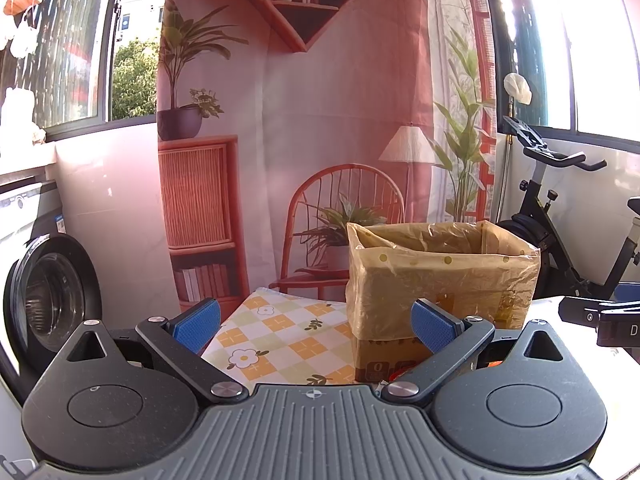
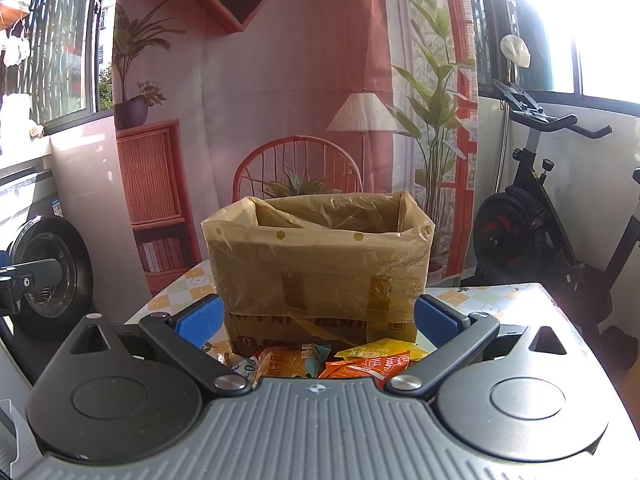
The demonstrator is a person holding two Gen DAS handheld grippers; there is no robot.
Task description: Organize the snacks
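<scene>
Checkered table, wide-open, seemingly empty tools

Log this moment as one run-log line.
left hand-held gripper: open, empty | right hand-held gripper: open, empty | snack packets: on table before lined cardboard box

left wrist: box right-of-centre | right wrist: box centred, near
</scene>
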